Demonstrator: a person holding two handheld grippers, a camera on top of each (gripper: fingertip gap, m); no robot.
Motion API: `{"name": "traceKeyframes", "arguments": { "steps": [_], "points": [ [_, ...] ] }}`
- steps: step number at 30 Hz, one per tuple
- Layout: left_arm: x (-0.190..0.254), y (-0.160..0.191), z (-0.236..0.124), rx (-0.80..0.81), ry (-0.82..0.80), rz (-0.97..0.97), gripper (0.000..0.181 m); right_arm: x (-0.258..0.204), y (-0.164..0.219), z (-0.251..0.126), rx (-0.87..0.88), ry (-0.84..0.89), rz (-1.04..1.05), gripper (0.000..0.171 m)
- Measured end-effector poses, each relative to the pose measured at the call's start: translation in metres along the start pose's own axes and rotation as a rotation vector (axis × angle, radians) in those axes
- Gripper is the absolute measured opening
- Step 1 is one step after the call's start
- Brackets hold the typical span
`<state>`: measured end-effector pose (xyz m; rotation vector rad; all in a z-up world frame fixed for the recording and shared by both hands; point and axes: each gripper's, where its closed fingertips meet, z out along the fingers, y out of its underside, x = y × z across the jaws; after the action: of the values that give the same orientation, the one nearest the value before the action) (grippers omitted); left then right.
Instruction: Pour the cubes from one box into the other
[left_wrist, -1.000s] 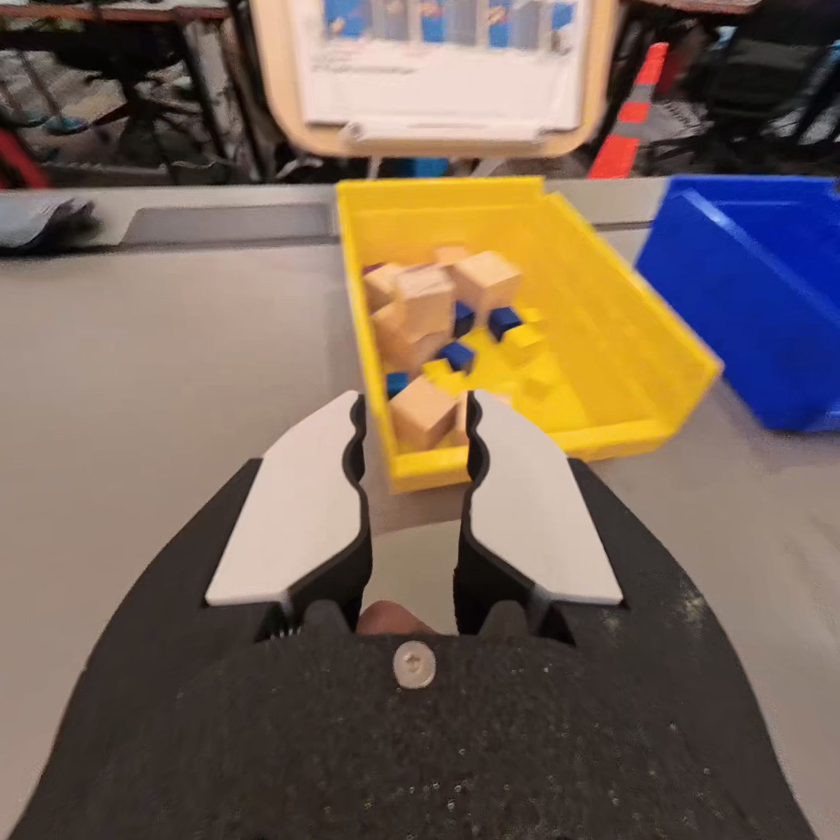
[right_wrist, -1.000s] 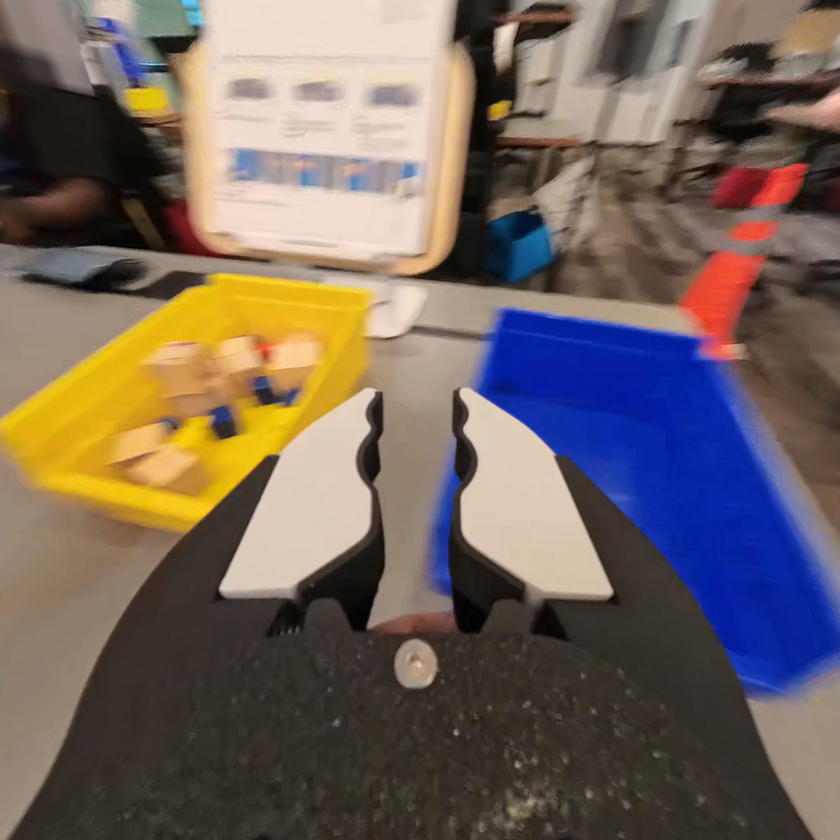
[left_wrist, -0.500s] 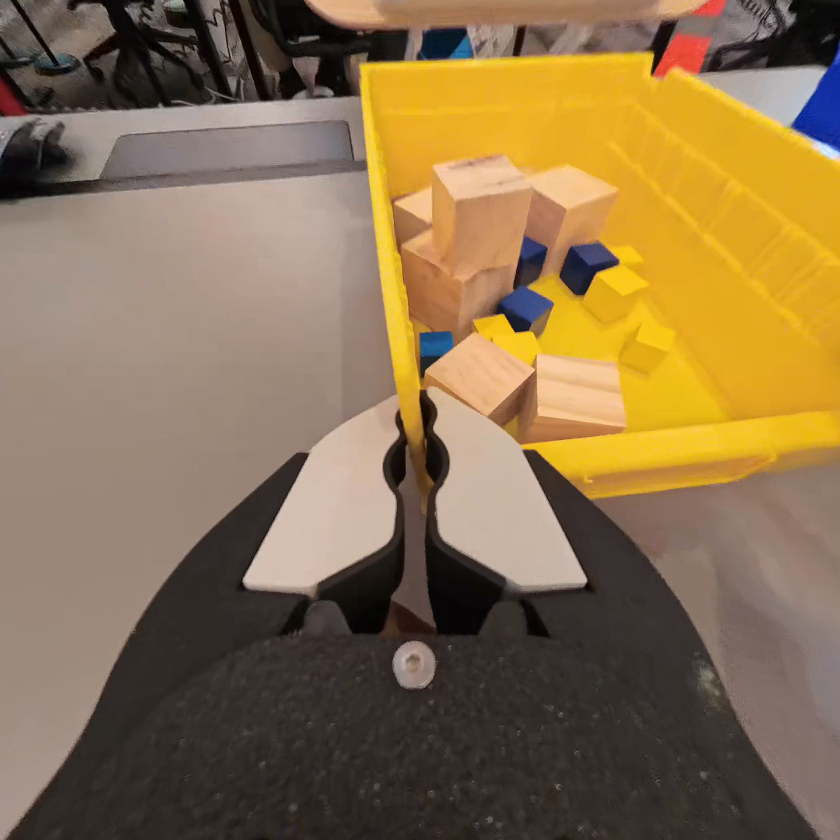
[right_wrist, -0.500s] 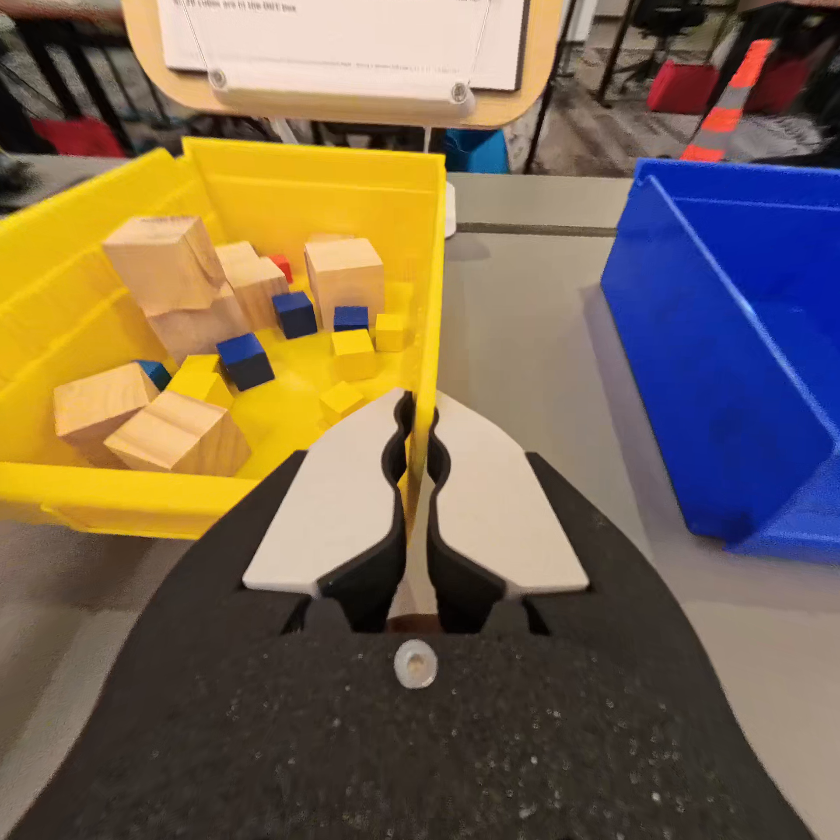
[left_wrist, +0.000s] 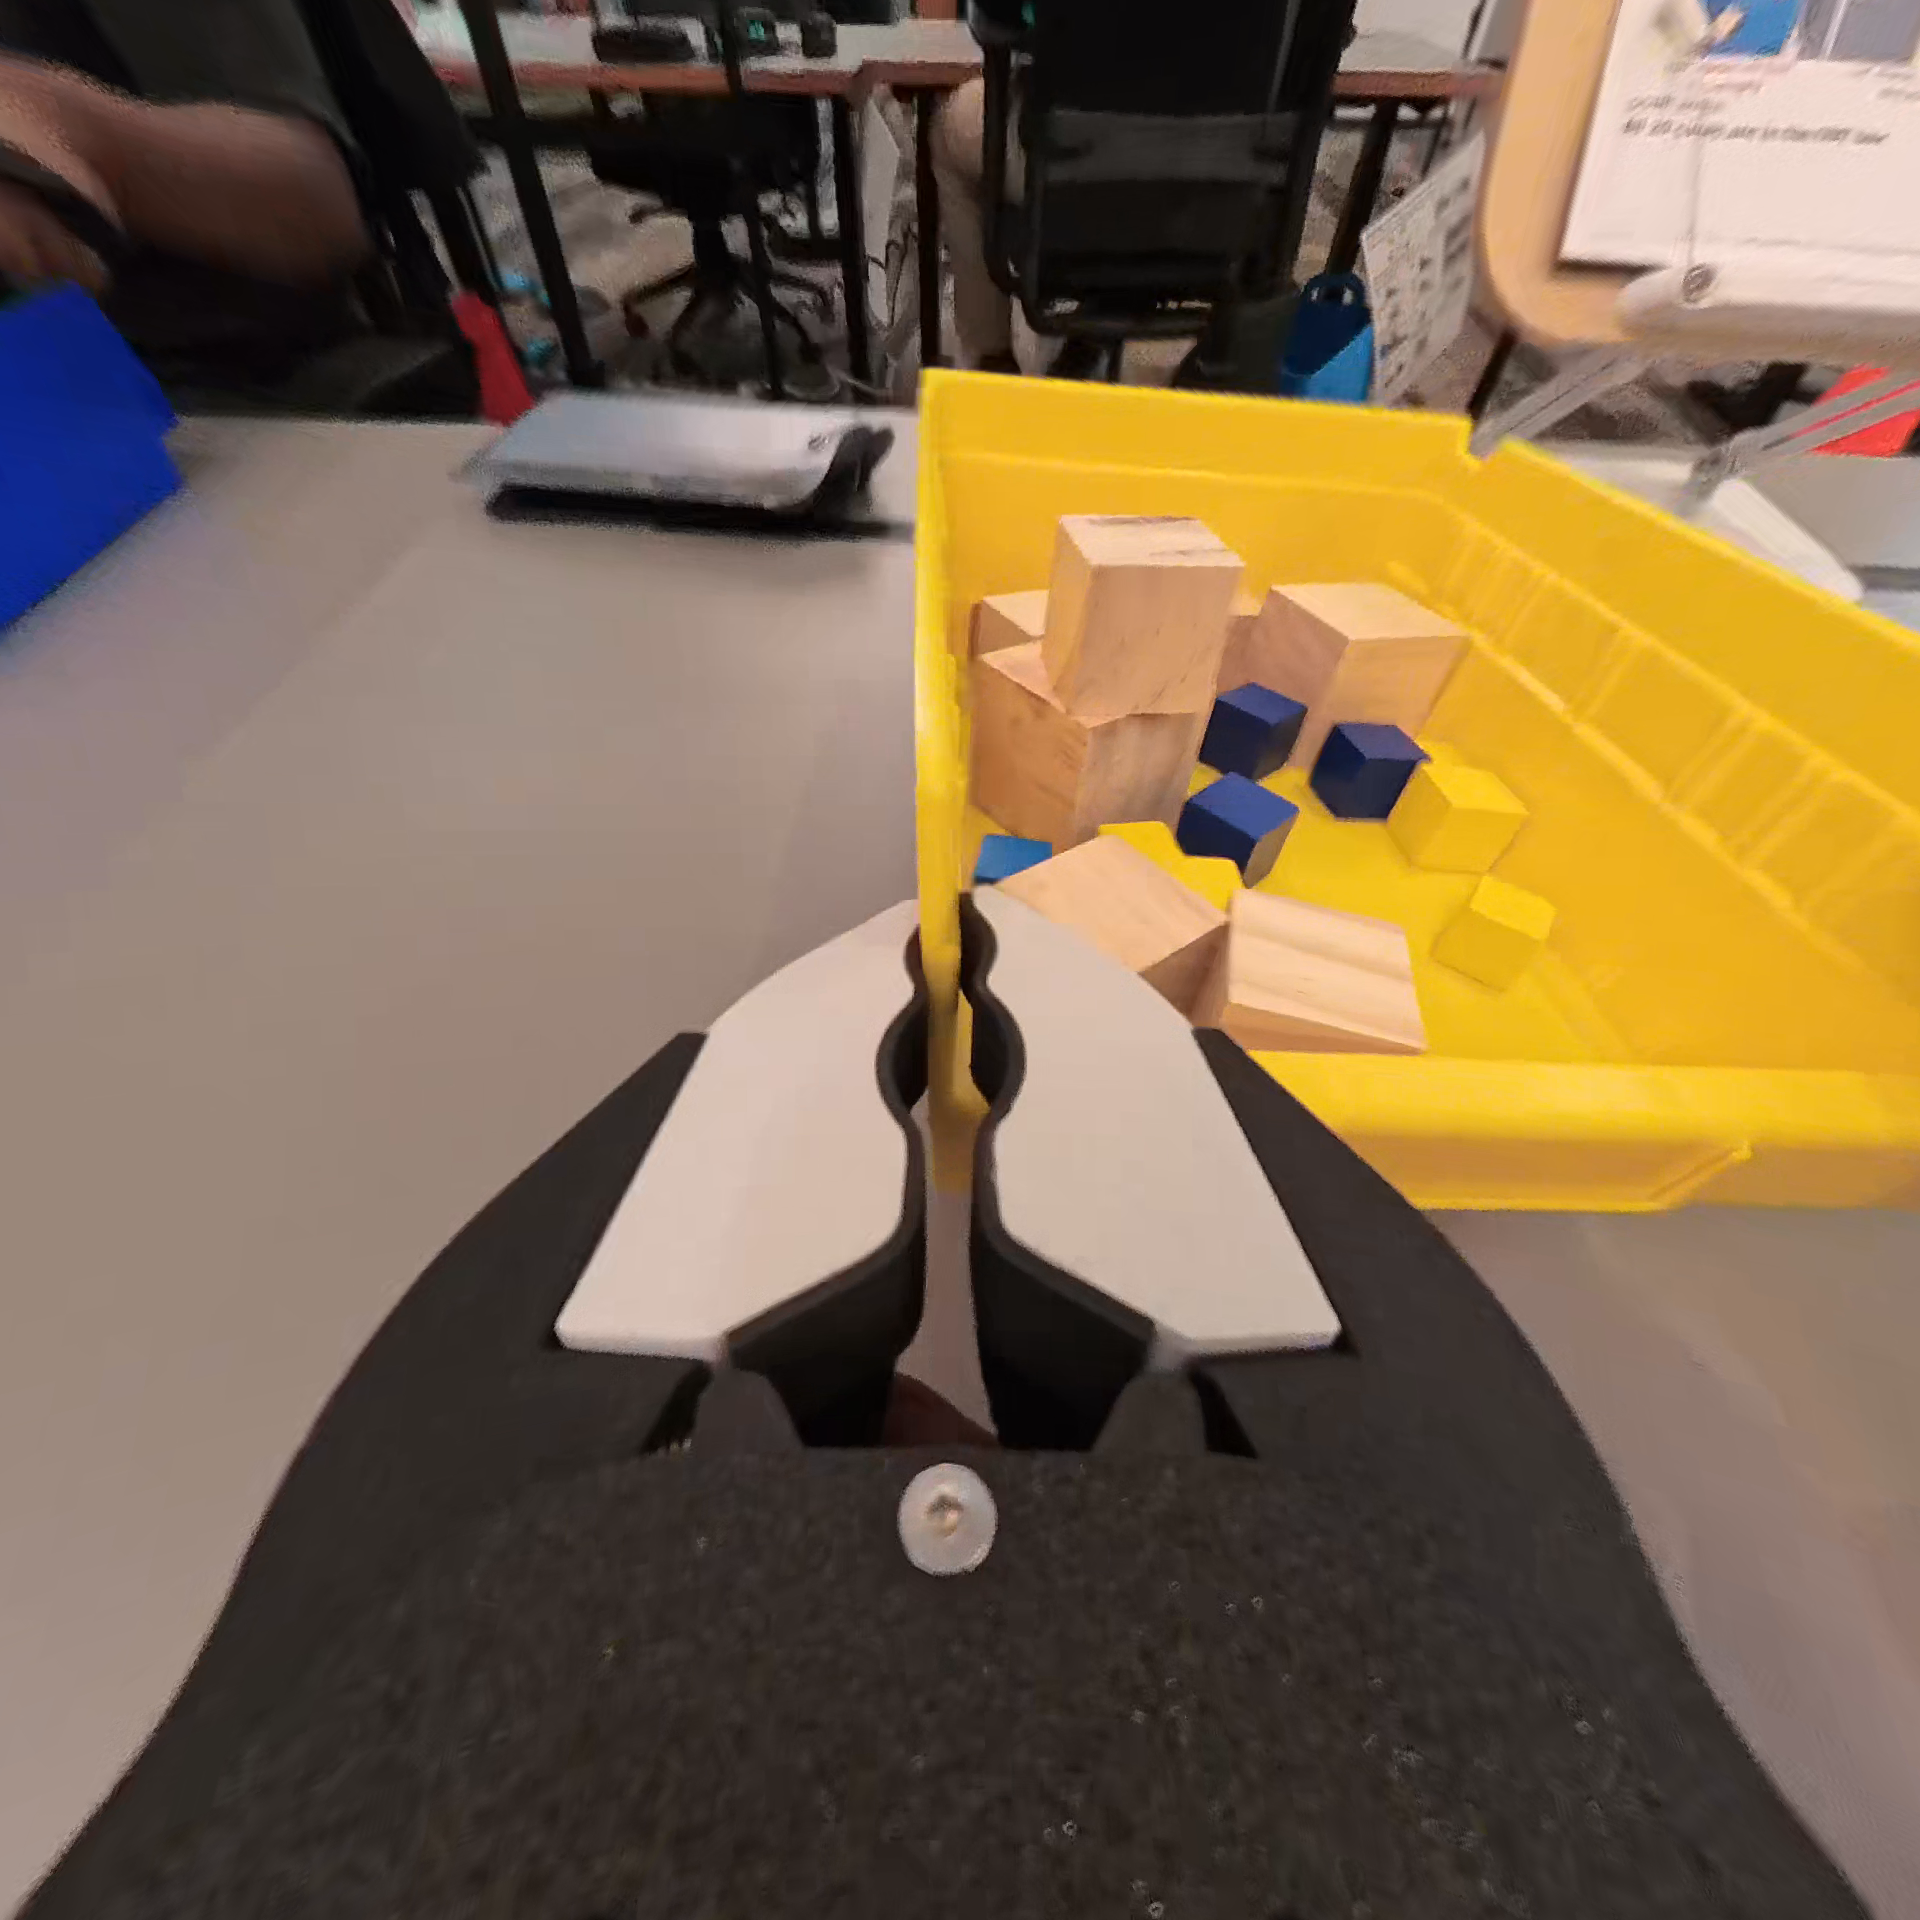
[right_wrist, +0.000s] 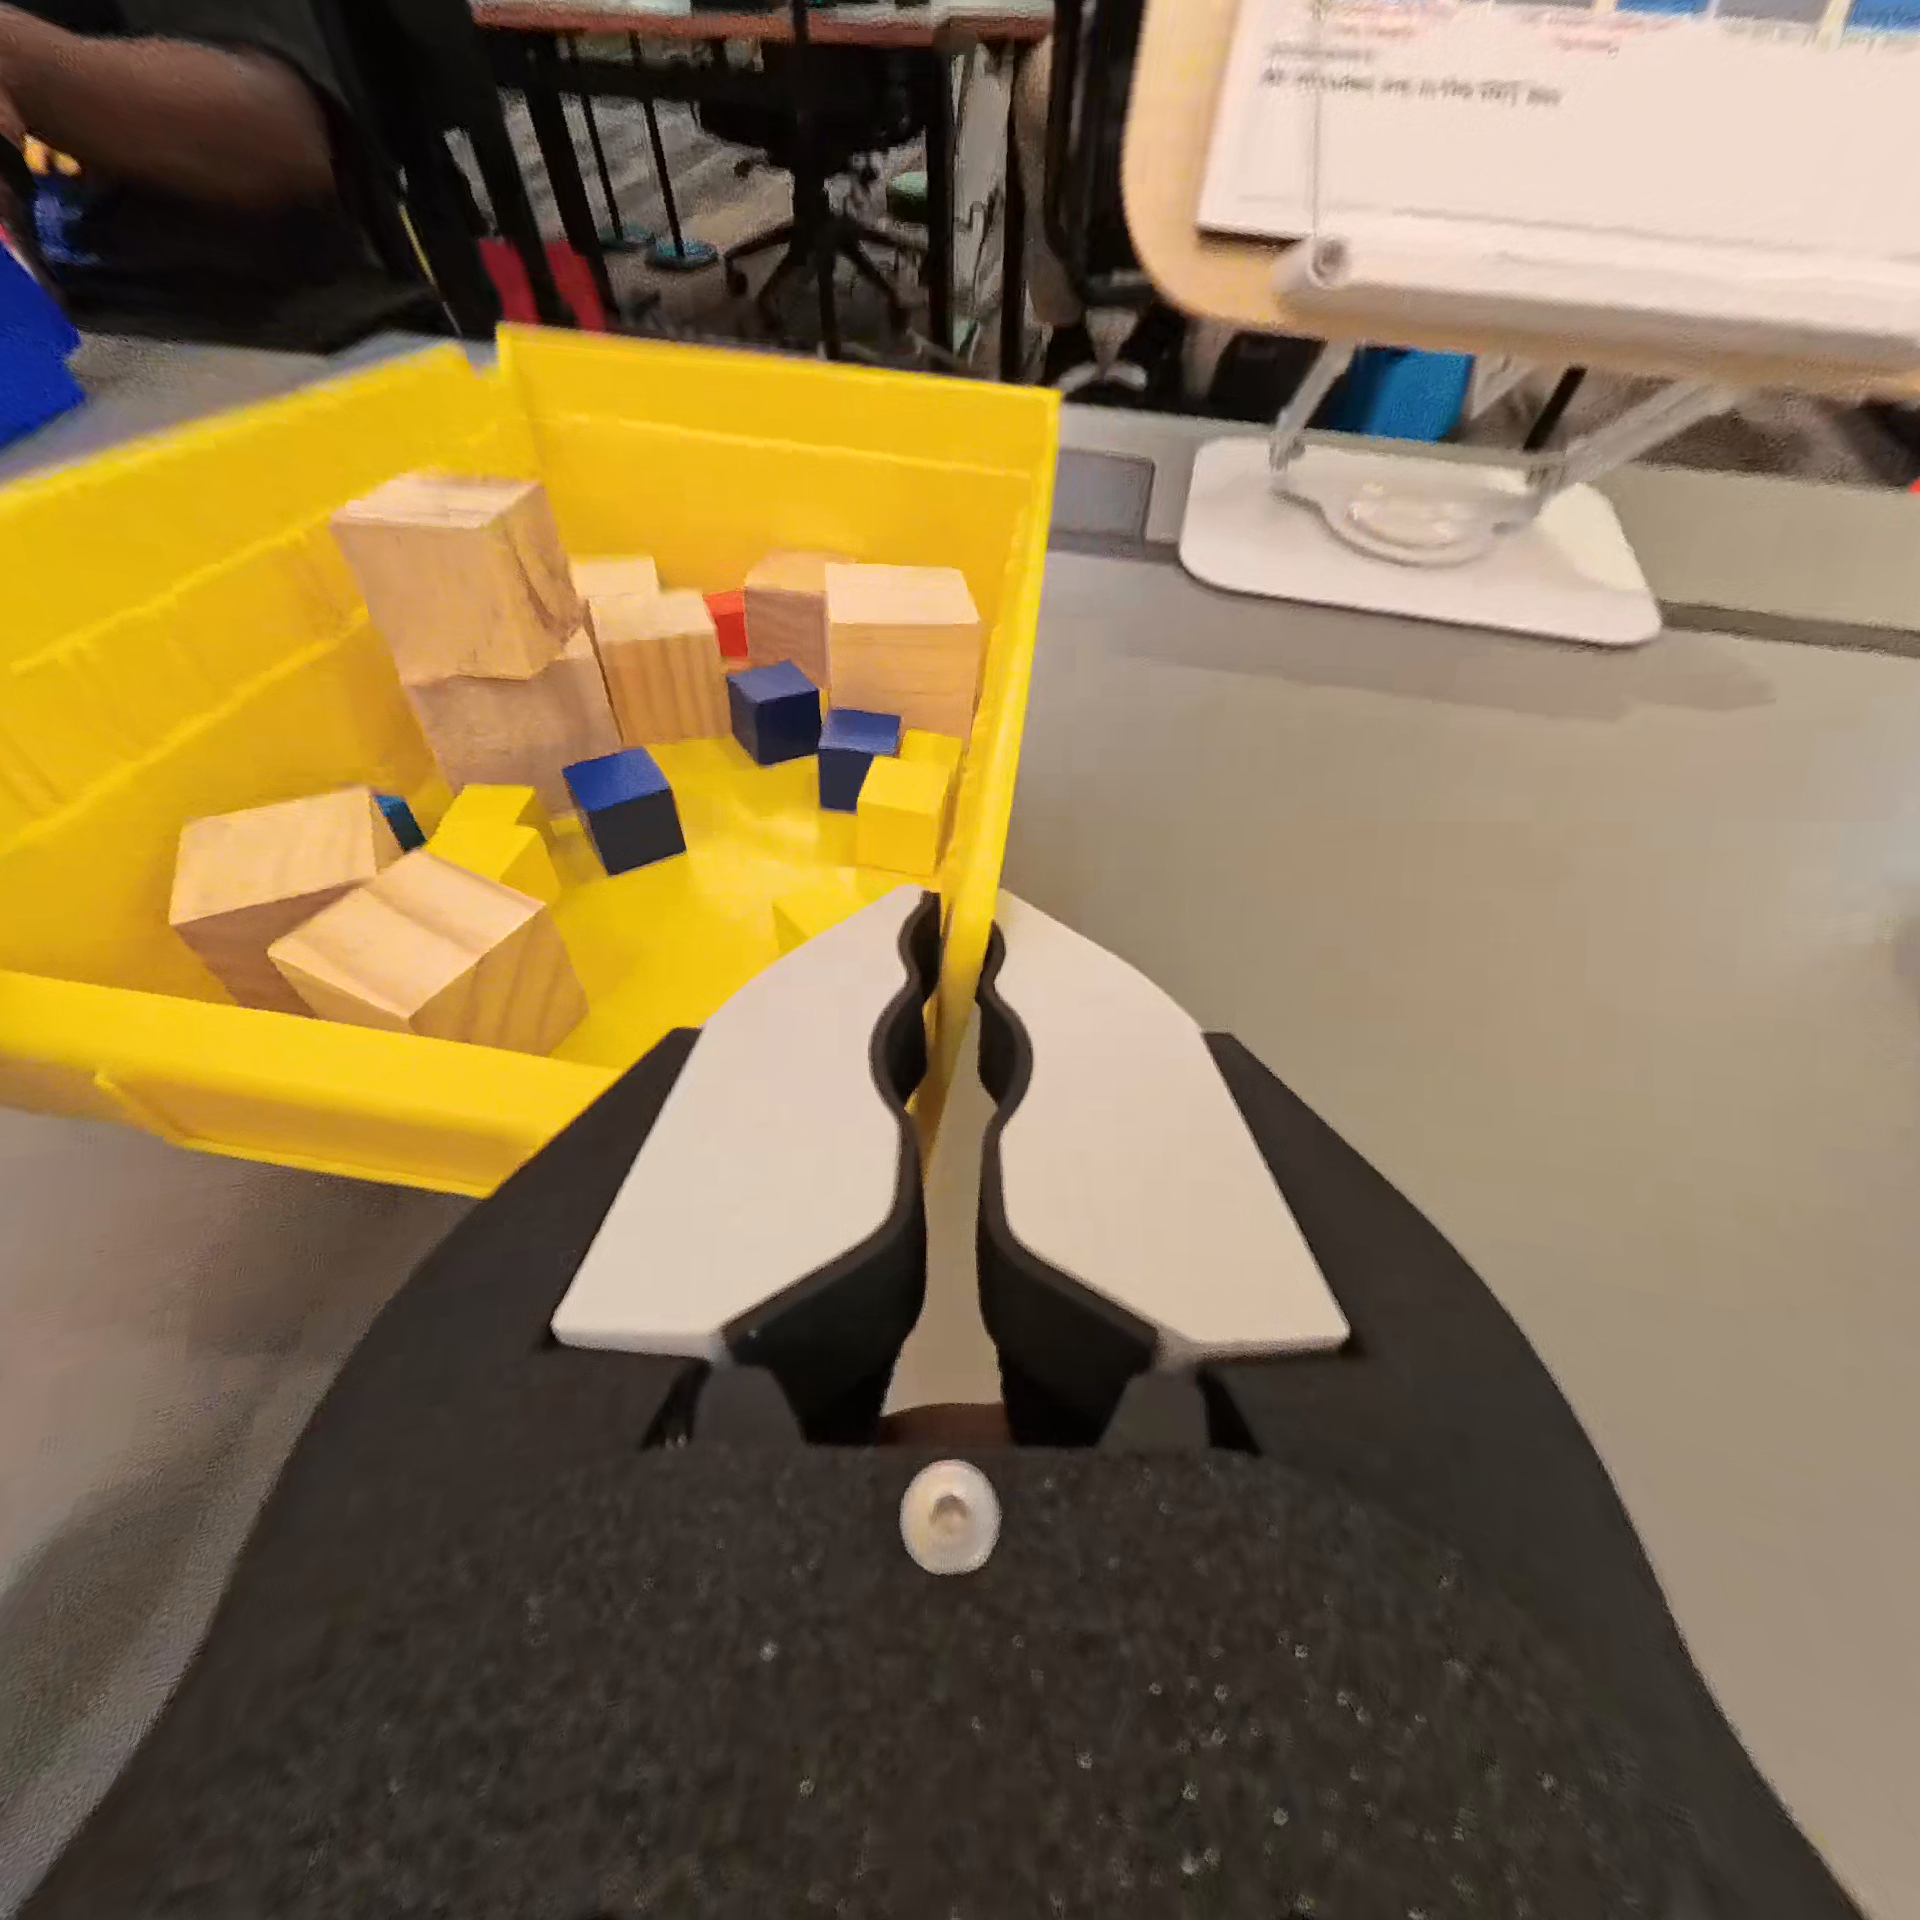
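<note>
Left gripper (left_wrist: 943, 925): jaws clamped on left wall of yellow plastic bin (left_wrist: 1621, 1138), on grey surface (left_wrist: 416, 831). Wooden and coloured cubes (left_wrist: 1132, 623) loose inside. Right gripper (right_wrist: 961, 920): jaws clamped on right wall. Lift both level, tilt slowly; blue bin (left_wrist: 62, 447) far left.

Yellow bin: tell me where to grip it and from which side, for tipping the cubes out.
Grip the yellow bin by its two long side walls near the low front end, coming in from that front. The walls are thin and upright, so jaws fit over them: the left gripper is shut on one wall, the right gripper on the other. The cubes are heaped towards the tall back wall.
</note>
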<state>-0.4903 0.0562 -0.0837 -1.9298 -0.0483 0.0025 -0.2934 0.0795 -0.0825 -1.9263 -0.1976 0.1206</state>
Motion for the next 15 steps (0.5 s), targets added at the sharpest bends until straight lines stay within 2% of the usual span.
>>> {"name": "traceKeyframes", "arguments": {
  "steps": [1, 4, 5, 8, 10, 12, 15],
  "points": [
    [-0.01, 0.011, 0.005, -0.022, 0.009, -0.02, 0.002, -0.011, 0.001, 0.002, 0.015, -0.012, -0.024, 0.004],
    [-0.027, 0.041, 0.015, -0.079, 0.044, -0.099, 0.002, -0.03, 0.035, 0.008, -0.101, -0.063, -0.035, 0.006],
    [-0.028, 0.042, 0.015, -0.074, 0.057, -0.128, 0.004, -0.033, 0.035, 0.007, -0.074, -0.113, -0.017, 0.006],
    [-0.024, 0.031, 0.005, -0.062, 0.108, -0.251, 0.007, -0.031, 0.04, -0.009, -0.139, -0.278, -0.018, 0.014],
    [-0.024, 0.007, -0.015, 0.019, 0.101, -0.285, 0.021, -0.016, 0.036, -0.032, -0.133, -0.367, -0.077, 0.021],
    [-0.022, -0.011, -0.037, 0.088, 0.092, -0.282, 0.022, 0.01, 0.032, -0.059, -0.111, -0.456, -0.116, 0.022],
    [-0.001, -0.015, -0.061, 0.115, 0.146, -0.248, 0.022, 0.087, 0.034, -0.091, -0.103, -0.448, -0.154, 0.024]
  ]
}}
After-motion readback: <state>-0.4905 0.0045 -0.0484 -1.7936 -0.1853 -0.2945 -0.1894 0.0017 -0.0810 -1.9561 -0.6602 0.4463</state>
